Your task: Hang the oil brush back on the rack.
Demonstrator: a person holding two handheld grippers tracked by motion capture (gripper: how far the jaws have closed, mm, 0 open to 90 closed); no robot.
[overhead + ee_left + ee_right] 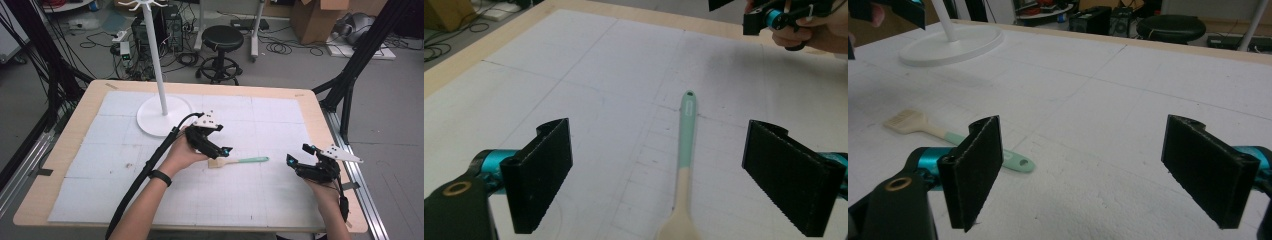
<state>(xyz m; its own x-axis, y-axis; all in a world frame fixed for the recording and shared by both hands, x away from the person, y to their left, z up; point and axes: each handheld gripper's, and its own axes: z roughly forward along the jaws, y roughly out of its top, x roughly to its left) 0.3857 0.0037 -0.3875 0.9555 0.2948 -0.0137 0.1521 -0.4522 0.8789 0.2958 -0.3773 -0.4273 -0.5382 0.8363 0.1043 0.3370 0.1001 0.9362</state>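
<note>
High view: left hand-held gripper [226, 150] open, angled over brush [239, 161].

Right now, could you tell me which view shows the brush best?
The right gripper view: the brush lies side-on, bristles to handle end. The left gripper view looks along its handle, bristles cut off. The high view shows it small, beside the left gripper.

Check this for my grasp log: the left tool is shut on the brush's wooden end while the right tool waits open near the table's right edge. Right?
Not quite. The left tool is open, its jaws wide apart either side of the brush without touching it, as the left gripper view shows. The right tool does wait open near the table's right edge.
</note>
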